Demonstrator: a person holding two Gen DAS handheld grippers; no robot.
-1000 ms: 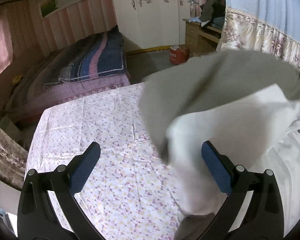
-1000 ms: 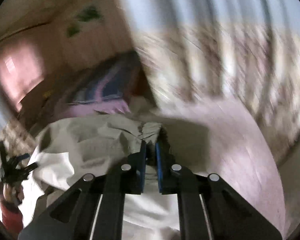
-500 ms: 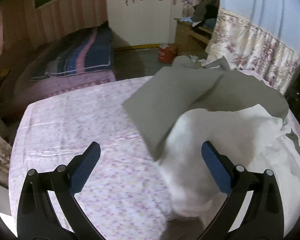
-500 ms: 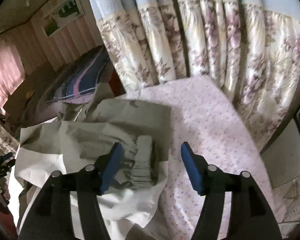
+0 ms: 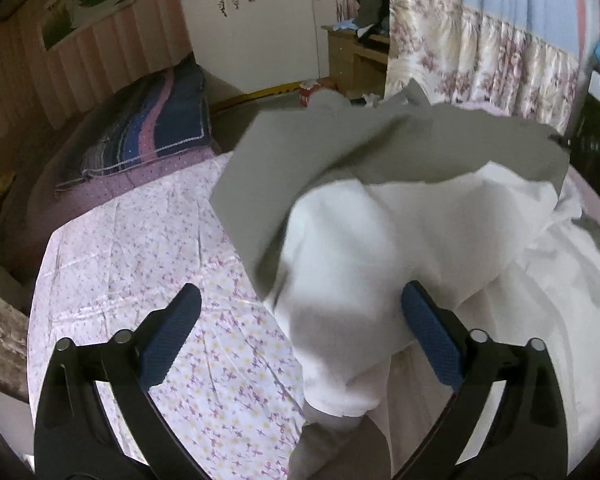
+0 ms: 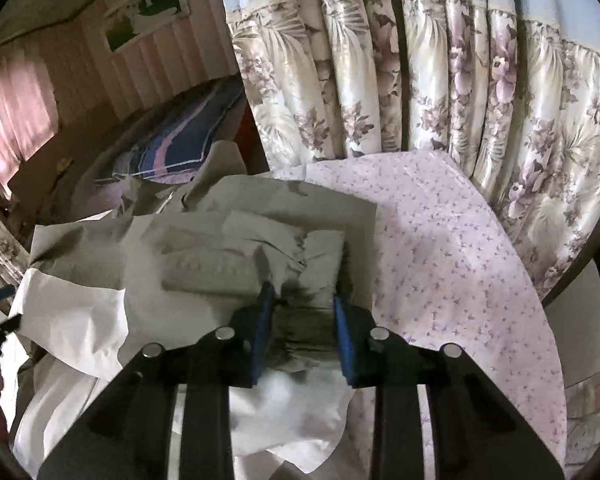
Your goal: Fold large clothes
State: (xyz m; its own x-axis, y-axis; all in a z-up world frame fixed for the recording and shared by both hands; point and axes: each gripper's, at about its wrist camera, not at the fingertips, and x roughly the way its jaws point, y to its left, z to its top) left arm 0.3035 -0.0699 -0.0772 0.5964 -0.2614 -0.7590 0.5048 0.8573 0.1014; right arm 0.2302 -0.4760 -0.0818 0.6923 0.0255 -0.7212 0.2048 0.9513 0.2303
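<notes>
A large grey garment with a white lining (image 5: 380, 240) lies rumpled on the floral bed sheet (image 5: 148, 264). In the left wrist view my left gripper (image 5: 300, 328) is open wide, holding nothing, with the white lining bulging between its fingers. In the right wrist view the garment (image 6: 220, 248) lies folded over itself, grey side up, white lining showing at the left and front. My right gripper (image 6: 302, 320) has its jaws partly closed around the gathered elastic cuff (image 6: 304, 312); the cuff fills the gap, and contact with the pads is unclear.
A floral curtain (image 6: 440, 80) hangs close behind the bed's far edge. A striped blue and pink quilt (image 5: 152, 128) lies on a second bed to the left. A white wardrobe (image 5: 260, 24) and a wooden desk (image 5: 352, 56) stand at the back.
My right gripper opened, released the garment onto the bed, and has now narrowed around the gathered cuff. The garment dropped and settled. My left gripper stayed open and shifted slightly.
</notes>
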